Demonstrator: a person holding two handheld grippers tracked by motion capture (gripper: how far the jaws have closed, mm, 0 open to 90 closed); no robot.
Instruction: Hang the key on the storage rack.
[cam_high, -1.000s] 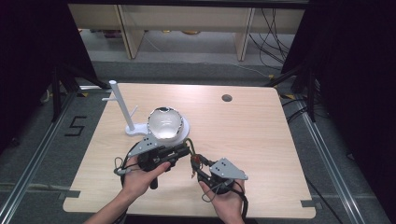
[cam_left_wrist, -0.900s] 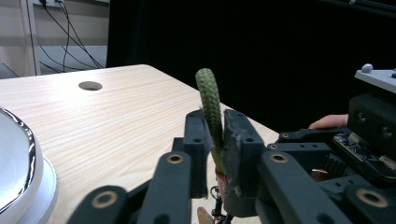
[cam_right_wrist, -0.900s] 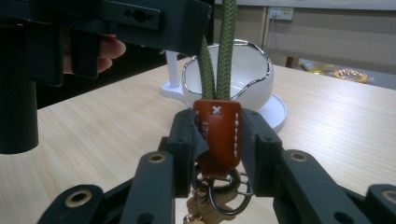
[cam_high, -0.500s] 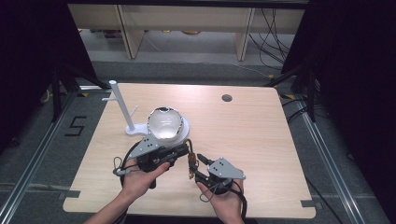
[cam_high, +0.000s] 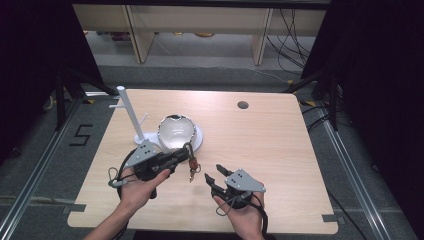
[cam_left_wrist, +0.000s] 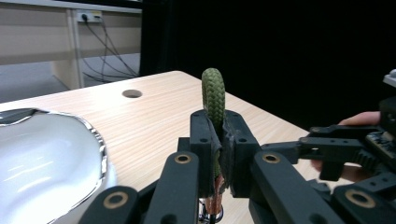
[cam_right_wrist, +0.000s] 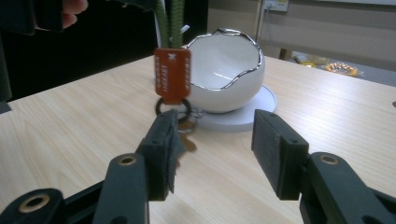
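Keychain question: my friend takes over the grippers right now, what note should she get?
Left gripper: jaws shut on the keychain's green cord loop; the red tag and rings hang below, just over the table.
Right gripper: jaws have just been opening, nothing between them, pointing at the tag.
Nearby: white eggshell bowl on the stand's round base, white peg stand behind.
Done: keychain lifted, one-handed.
Left: probably hang the loop on a peg, or set it in the bowl.

Green braided keyring loop (cam_left_wrist: 213, 91), upright (pinched), orange tag (cam_right_wrist: 172, 74) dangling
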